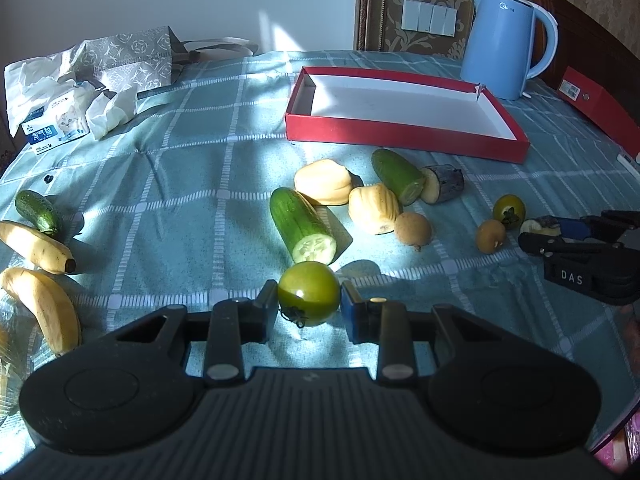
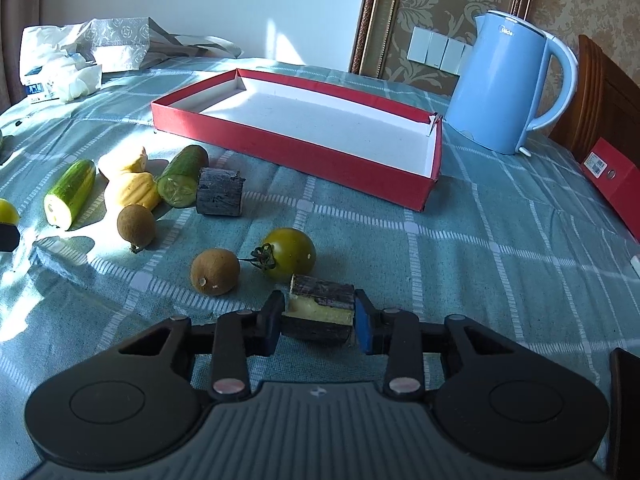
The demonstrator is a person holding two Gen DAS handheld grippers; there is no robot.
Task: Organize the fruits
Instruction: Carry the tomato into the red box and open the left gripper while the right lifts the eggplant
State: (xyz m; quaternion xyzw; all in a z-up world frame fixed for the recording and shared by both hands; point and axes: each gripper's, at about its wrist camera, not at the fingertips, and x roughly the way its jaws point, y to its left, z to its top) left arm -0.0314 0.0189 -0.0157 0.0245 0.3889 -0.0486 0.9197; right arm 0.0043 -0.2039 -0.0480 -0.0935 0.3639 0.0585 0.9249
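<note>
My left gripper [image 1: 309,308] is shut on a green tomato [image 1: 308,294] just above the checked cloth. My right gripper [image 2: 319,318] is shut on a dark-skinned chunk with pale yellow flesh [image 2: 320,300]; its pads touch both sides. In front of it lie a second green tomato [image 2: 290,254] and a brown round fruit [image 2: 215,271]. Further left are another brown fruit [image 2: 136,226], two cucumber halves [image 2: 182,176] [image 2: 70,194], yellow pieces [image 2: 134,192] and a second dark chunk [image 2: 219,192]. The red box [image 2: 288,152] stands behind them with a bare white floor.
Two bananas [image 1: 36,246] [image 1: 48,308] and a small cucumber [image 1: 38,212] lie at the left. A blue kettle [image 1: 500,40] stands behind the box's right end. A tissue pack [image 1: 56,124] and a patterned bag [image 1: 128,56] sit at the back left. A red carton [image 1: 600,104] lies at the far right.
</note>
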